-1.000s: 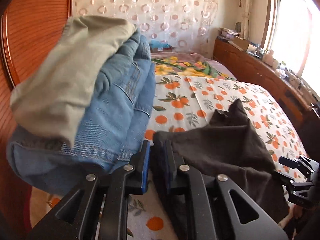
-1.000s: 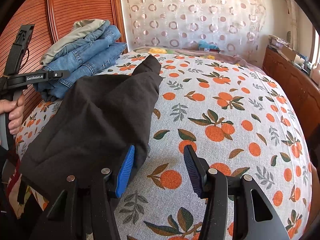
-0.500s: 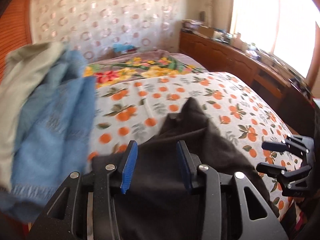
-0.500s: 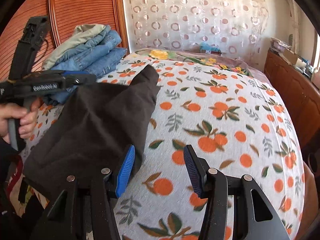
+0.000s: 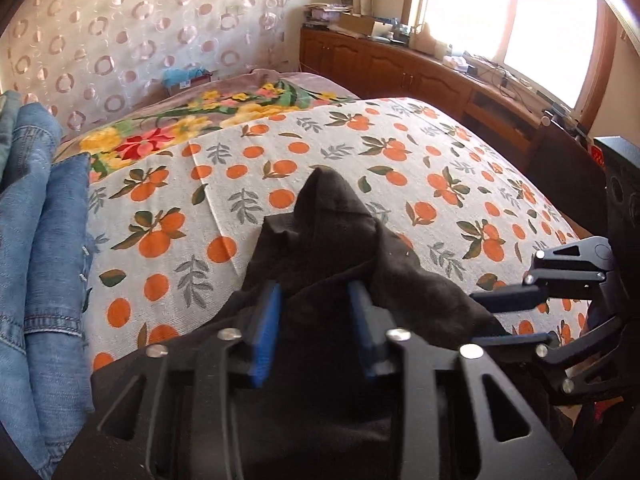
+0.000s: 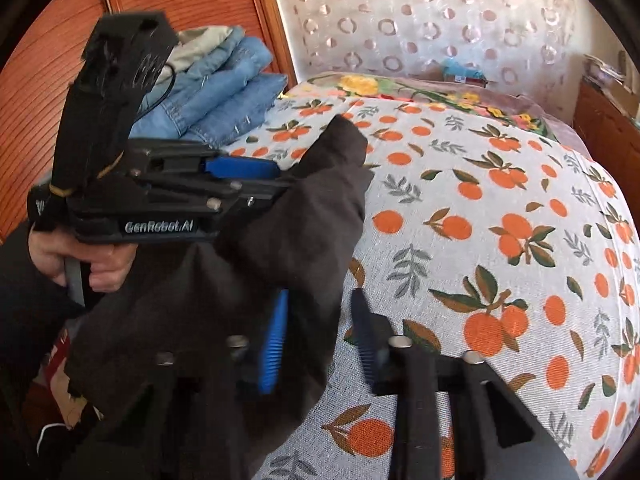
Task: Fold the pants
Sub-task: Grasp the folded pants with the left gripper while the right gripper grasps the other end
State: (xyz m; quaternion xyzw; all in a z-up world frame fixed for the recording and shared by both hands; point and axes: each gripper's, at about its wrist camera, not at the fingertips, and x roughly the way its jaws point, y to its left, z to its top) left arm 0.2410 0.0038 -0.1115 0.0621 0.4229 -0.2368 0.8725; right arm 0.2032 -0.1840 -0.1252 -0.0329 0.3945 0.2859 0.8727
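Dark brown-black pants (image 5: 340, 248) lie bunched on the near side of my bed cover (image 5: 400, 152), white w/ an orange-fruit print, one leg end pointing toward the far flowered blanket (image 5: 224, 108).

L gripper (image 5: 314, 300): jaws closing, a raised fold of the pants sits between the blue pads; cloth looks pinched there, so I read it as gripping fabric. In the R wrist view that same gripper (image 6: 276, 184) comes in from the left, tips buried in the cloth, w/ the person's hand (image 6: 92, 256) on its handle.

R gripper (image 6: 320, 320): jaws closing too, the pants' right edge runs between the fingers, lying against the blue pad (image 6: 276, 340); the dark finger on the other side looks just clear of it, so not clamped yet as far as I can tell.

Folded jeans (image 6: 224, 92) stacked at the far left by the wooden panel (image 6: 44, 72), apart from the pants.
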